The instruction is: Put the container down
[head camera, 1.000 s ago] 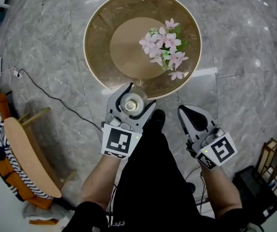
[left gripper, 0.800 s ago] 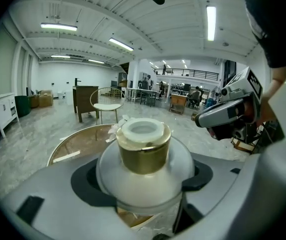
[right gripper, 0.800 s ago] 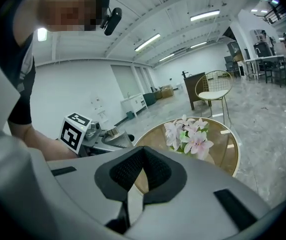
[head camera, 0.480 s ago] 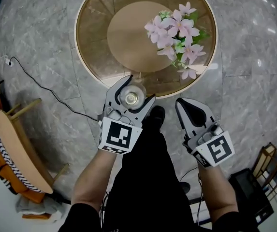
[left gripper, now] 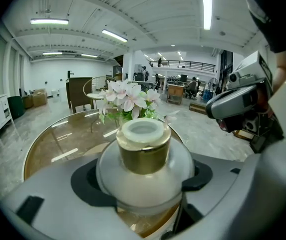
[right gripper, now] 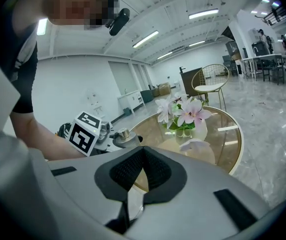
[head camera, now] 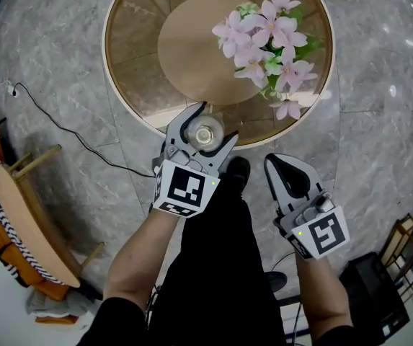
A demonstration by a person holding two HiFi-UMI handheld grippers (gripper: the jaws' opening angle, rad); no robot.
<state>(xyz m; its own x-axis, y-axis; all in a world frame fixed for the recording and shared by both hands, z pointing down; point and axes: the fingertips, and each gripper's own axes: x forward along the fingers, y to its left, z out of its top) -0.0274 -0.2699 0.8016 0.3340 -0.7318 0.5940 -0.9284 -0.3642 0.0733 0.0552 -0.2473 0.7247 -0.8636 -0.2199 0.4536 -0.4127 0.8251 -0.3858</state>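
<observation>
The container (head camera: 205,134) is a small frosted glass bottle with a gold neck and white rim (left gripper: 143,149). My left gripper (head camera: 203,130) is shut on it and holds it upright over the near rim of the round glass table (head camera: 130,56). In the right gripper view the bottle (right gripper: 123,135) shows at the left beside the marker cube. My right gripper (head camera: 287,170) is shut with nothing in it, below the table edge over the floor. Its jaws meet in the right gripper view (right gripper: 142,170).
A vase of pink flowers (head camera: 267,42) stands on the table's right half (right gripper: 183,115). A black cable (head camera: 69,142) runs across the marble floor at the left. An orange chair with striped cloth (head camera: 11,222) is at the far left; a dark crate (head camera: 379,294) sits bottom right.
The left gripper has carried the bottle forward and a little right, so it now reaches over the table's rim. The right gripper has held about the same place.
</observation>
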